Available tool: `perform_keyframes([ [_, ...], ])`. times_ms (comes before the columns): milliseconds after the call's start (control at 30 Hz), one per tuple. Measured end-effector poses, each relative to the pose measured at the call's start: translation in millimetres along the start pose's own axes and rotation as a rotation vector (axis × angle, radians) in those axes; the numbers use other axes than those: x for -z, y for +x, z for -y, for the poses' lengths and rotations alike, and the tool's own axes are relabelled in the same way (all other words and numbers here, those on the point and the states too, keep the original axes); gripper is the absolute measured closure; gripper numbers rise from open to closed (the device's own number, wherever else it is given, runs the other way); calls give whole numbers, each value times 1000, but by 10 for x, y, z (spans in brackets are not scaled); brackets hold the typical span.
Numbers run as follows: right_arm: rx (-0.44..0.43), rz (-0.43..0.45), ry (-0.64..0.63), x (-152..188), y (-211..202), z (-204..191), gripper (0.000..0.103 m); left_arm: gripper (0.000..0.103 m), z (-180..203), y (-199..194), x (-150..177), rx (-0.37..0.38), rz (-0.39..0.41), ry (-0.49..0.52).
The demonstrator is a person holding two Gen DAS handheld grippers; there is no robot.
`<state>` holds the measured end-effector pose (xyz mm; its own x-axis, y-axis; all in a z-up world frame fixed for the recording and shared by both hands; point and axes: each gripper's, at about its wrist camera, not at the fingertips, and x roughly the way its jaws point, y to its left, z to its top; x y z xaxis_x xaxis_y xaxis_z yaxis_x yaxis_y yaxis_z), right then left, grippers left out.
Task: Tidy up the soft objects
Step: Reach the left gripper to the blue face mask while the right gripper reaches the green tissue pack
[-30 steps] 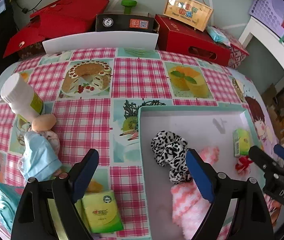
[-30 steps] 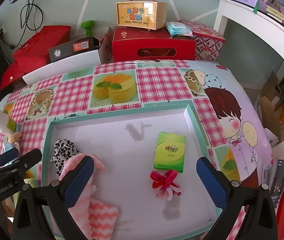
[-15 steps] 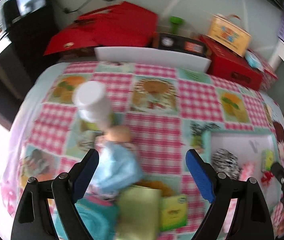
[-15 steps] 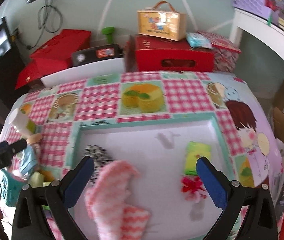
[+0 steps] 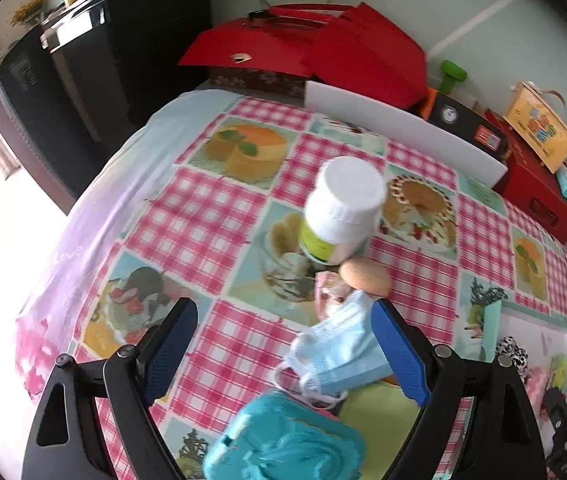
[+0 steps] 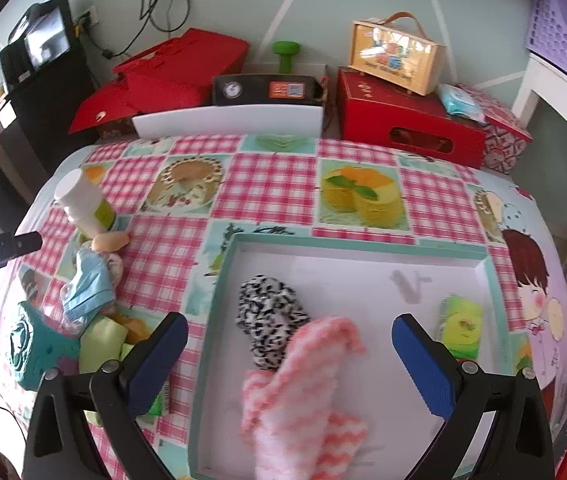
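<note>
1. Swung away from the tray point(image 6: 219, 280) since a second ago, over to the pile on the cloth point(image 5: 203, 216); left gripper point(image 5: 279, 352) now hangs above the mask point(image 5: 339, 356), blue pads spread wide, nothing held.
2. Right gripper point(image 6: 287, 364) sits over the tray, also wide open and holding nothing; pink sock point(image 6: 303, 384) lies right under it, touching the spotted scrunchie point(image 6: 267, 312).
3. Soft things left outside the tray: mask, teal pouch point(image 5: 283, 444) just below it, and a pinkish bundle point(image 5: 329, 292) under the mask's top edge.
4. Hard things close by: white bottle point(image 5: 339, 208), tipped over, and a tan round thing point(image 5: 365, 276) touching the pile. Best left alone.
5. Good way to grab the mask: slide a bit to the right so it sits between both pads, not under one.
6. Come down slowly, pinch the middle fold, not the thin ear loops.
7. Lift straight up, so the pouch and green packet point(image 5: 379, 404) below stay put.
8. Carry to a bare spot in the tray, away from the yellow-green pack point(image 6: 459, 328).
</note>
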<state>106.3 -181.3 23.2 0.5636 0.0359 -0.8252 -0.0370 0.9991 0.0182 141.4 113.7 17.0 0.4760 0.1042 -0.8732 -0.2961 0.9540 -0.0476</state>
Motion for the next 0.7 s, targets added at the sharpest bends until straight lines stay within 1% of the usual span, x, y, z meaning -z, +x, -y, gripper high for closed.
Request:
perform_keyframes([
  [167, -39, -13, -15, 12, 54, -132, 0, 14, -89, 28, -2, 16, -12, -20],
  [333, -60, -37, -36, 36, 148, -285, 0, 14, -89, 67, 2, 30, -29, -18],
  [533, -149, -79, -81, 105, 261, -549, 0, 14, -7, 176, 26, 43, -74, 15],
  [700, -166, -121, -152, 209, 380, -793, 0, 14, 73, 257, 52, 68, -109, 40],
])
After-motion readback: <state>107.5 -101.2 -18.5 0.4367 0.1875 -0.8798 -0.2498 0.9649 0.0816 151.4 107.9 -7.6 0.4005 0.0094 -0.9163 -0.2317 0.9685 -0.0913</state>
